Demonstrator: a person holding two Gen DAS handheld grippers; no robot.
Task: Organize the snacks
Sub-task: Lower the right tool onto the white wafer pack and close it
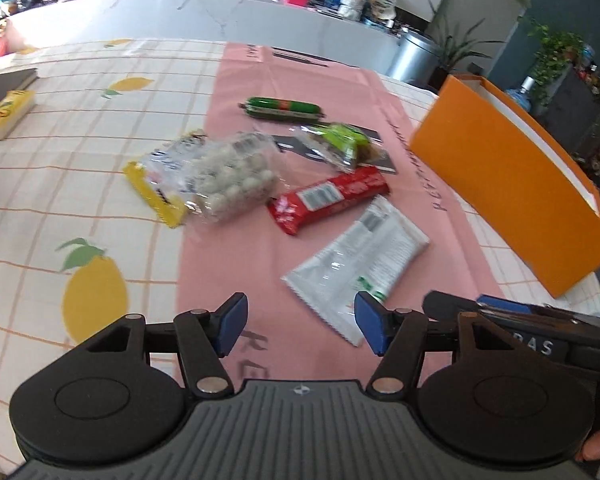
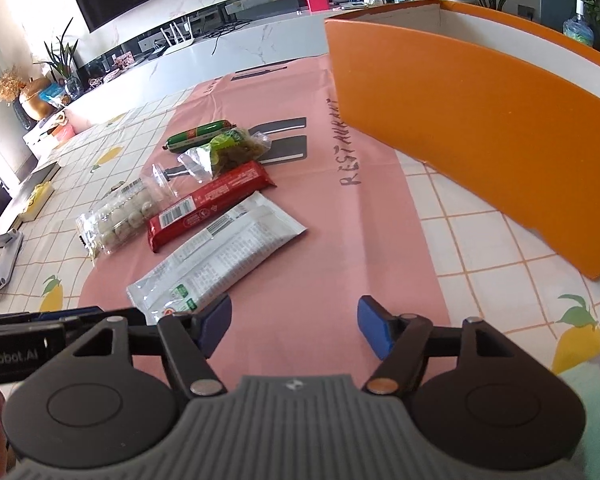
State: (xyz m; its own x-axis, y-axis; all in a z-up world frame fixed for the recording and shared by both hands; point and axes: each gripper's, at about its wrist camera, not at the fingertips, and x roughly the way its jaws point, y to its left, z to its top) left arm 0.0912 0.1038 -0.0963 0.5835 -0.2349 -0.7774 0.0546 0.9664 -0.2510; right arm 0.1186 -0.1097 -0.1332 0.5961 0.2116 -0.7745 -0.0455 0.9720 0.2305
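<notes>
Several snacks lie on a pink mat (image 1: 332, 80) (image 2: 332, 240): a white packet (image 1: 360, 256) (image 2: 220, 256), a red bar (image 1: 328, 200) (image 2: 208, 210), a clear bag of white balls (image 1: 224, 176) (image 2: 120, 216), a green-filled bag (image 1: 336, 144) (image 2: 228, 150) and a green sausage (image 1: 284, 108) (image 2: 200, 134). An orange box (image 1: 512, 184) (image 2: 480, 132) stands open at the right. My left gripper (image 1: 300, 320) is open and empty, just short of the white packet. My right gripper (image 2: 296, 324) is open and empty over bare mat, right of that packet.
A lemon-print checked tablecloth (image 1: 80, 184) (image 2: 500, 264) covers the table. A yellow carton (image 1: 6, 114) and a dark book (image 1: 4, 86) lie at the far left. A white counter (image 1: 220, 16) with clutter and plants runs behind the table.
</notes>
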